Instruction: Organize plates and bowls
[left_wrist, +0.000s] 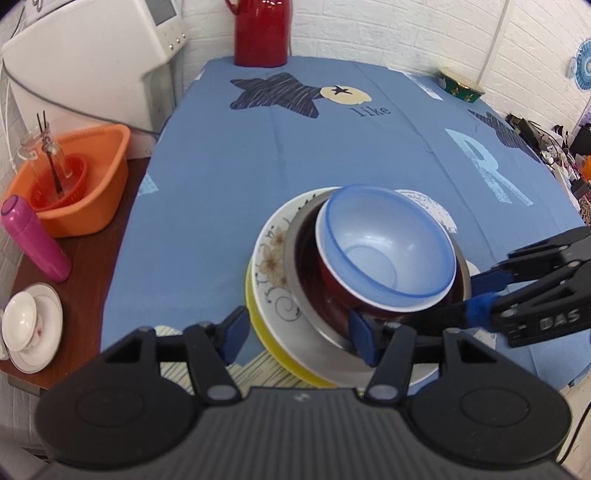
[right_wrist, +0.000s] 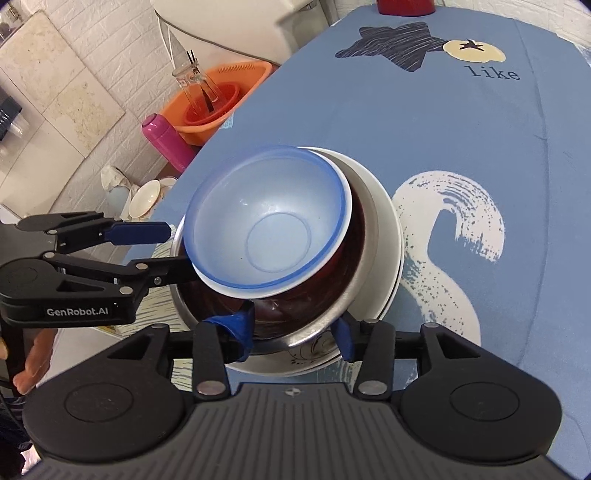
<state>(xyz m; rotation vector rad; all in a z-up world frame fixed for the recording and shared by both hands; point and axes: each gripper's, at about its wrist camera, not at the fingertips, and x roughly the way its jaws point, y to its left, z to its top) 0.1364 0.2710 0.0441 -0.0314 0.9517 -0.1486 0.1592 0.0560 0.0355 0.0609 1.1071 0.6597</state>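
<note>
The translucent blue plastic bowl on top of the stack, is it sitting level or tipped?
Tipped: the translucent blue plastic bowl leans inside the dark red bowl.

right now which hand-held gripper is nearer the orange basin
Left. The left hand-held gripper sits at the stack's side facing the orange basin; the right hand-held gripper is on the stack's far side.

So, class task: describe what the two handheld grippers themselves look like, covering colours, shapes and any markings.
Both are matte black plastic tools with ribbed bodies, round side discs, silver pivot pins and scissor-like linkages ending in blue finger pads. The left gripper carries white "GenRobot.AI" lettering on its side. The right gripper shows embossed "DAS" lettering, and one of its pads looks wrapped in blue tape.
</note>
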